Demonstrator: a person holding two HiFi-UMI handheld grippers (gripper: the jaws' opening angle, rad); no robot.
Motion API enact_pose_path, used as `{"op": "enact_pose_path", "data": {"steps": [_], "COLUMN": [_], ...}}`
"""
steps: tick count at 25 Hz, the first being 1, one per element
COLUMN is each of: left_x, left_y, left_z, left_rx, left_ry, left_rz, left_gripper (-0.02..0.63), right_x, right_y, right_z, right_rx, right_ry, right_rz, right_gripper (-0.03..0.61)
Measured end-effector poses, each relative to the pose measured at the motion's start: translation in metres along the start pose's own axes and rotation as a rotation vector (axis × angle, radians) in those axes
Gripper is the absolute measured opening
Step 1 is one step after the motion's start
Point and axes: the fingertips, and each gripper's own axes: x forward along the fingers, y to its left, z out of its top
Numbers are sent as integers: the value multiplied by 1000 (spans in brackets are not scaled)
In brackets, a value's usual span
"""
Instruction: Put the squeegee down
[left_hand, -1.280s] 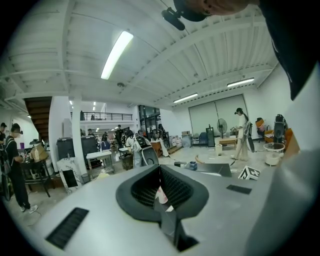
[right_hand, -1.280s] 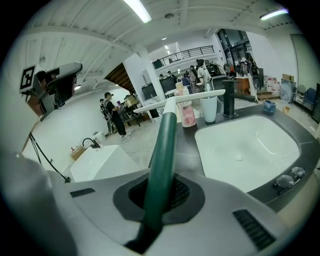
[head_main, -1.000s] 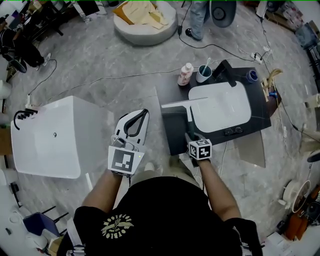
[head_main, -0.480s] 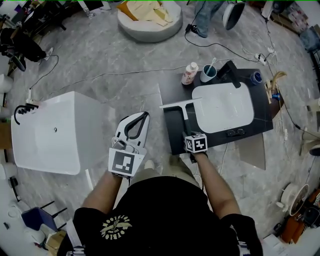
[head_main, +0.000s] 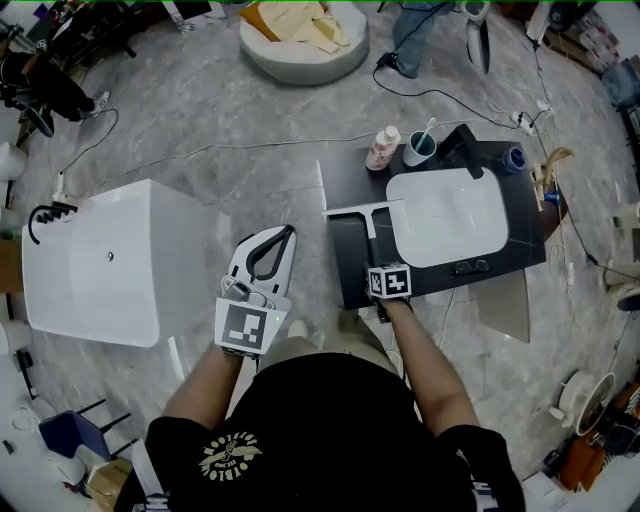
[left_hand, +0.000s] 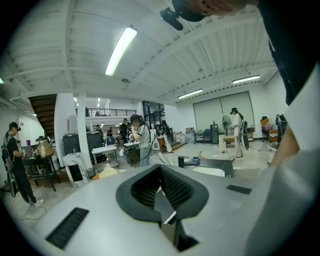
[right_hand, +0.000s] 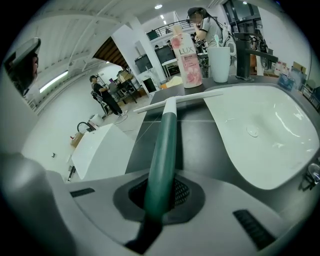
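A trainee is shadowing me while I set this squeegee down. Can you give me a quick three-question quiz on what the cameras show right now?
1. True or false: the right gripper is shut on the green handle of the squeegee.
2. Where is the squeegee's blade?
A) Over the dark countertop, beside the white basin
B) Down inside the basin
C) On the floor
3. Fill in: behind the basin, a pink ___ stands next to the cup.

Key
1. True. The jaws grip the handle.
2. A
3. bottle
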Motion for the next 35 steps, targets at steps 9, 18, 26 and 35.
{"op": "enact_pose_path", "data": {"steps": [9, 18, 26, 35], "left_x": [-10, -21, -36, -55], "left_y": [-10, -20, -25, -26], "left_z": [3, 16, 23, 30], "left_rx": [9, 22, 48, 24], "left_ry": [-13, -47, -65, -99], "left_rz": [-23, -53, -74, -78], "left_gripper": [23, 23, 23, 23], "right_x": [2, -19, -59, -129], "right_y": [0, -1, 6, 23], "right_z": [-2, -14, -11, 5], "right_rx": [15, -48, -114, -206], "right_ry": [-1, -7, -97, -324], "right_rz": [-27, -62, -118, -207], "right_gripper": [29, 169, 176, 136]}}
